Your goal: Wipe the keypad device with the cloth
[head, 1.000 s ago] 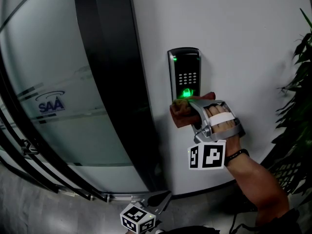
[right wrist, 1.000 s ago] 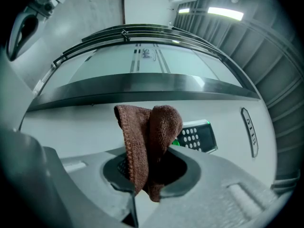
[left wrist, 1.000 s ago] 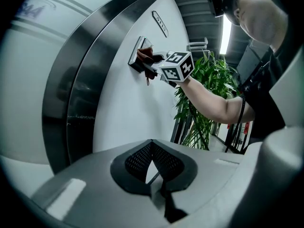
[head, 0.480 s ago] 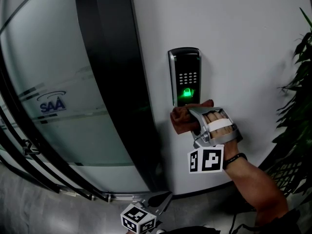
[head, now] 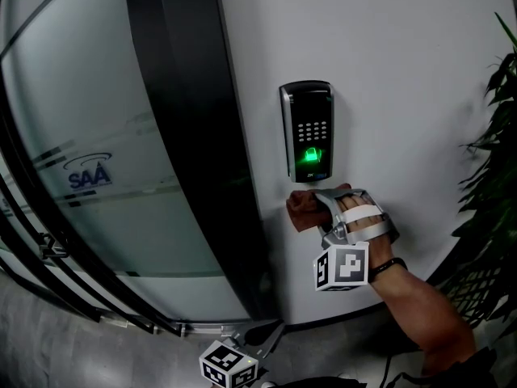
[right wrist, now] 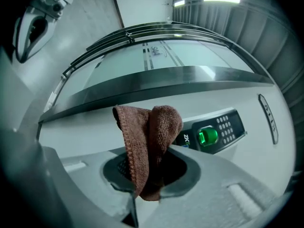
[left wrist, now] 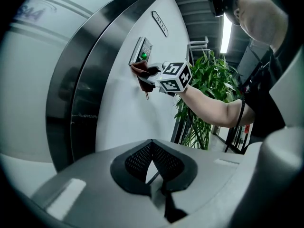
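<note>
- Keypad device (head: 307,130): fixed on white wall (head: 388,71), just beside dark door frame (head: 194,136). Green light lit below keys.
- Cloth (right wrist: 149,137): brown, bunched. Sits just below keypad's lower edge, off the keys.
- Your right hand-held gripper (right wrist: 145,177): jaws clamped on cloth. Wad projects forward of jaws, likely so fabric, not plastic, meets device.
- Your left hand-held gripper (left wrist: 154,172): low, well apart from wall, jaws drawn together on nothing. Judged spare, kept clear of wiping.
- Next, by judgement: raise wad onto keypad face.
</note>
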The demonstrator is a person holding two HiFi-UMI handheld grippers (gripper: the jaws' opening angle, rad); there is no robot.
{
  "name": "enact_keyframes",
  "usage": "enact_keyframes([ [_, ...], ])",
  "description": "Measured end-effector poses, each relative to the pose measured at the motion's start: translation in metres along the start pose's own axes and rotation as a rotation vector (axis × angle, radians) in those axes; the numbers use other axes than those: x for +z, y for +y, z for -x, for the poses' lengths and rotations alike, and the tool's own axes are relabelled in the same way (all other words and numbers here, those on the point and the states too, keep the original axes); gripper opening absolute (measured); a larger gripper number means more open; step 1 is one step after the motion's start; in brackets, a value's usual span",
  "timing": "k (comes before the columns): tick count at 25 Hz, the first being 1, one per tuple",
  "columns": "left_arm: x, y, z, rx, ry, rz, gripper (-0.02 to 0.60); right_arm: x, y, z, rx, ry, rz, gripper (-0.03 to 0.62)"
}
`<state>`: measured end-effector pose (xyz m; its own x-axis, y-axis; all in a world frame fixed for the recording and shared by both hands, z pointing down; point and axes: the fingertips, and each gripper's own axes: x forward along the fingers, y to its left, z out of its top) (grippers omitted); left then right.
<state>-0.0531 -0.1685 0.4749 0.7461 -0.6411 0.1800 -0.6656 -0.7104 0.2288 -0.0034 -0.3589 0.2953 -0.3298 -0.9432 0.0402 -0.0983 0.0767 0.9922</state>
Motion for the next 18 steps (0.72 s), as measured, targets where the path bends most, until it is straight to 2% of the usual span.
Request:
enact_keyframes([
  [5, 0.000, 0.004, 0.001, 0.005, -0.009, 0.004, 0.017, 0.012, -0.007, 0.019, -0.001, -0.043, -0.004, 0.055],
  [7, 0.001, 0.007, 0.001, 0.008, -0.010, 0.002, 0.017, 0.020, -0.019, 0.033, -0.026, -0.071, -0.011, 0.055],
  [12, 0.005, 0.010, 0.000, 0.008, -0.017, -0.003, 0.017, 0.038, -0.088, 0.059, -0.175, -0.123, 0.001, 0.055],
  [18, 0.006, 0.006, 0.001, 0.004, -0.023, -0.003, 0.017, 0.047, -0.174, 0.063, -0.331, -0.119, 0.069, 0.055],
])
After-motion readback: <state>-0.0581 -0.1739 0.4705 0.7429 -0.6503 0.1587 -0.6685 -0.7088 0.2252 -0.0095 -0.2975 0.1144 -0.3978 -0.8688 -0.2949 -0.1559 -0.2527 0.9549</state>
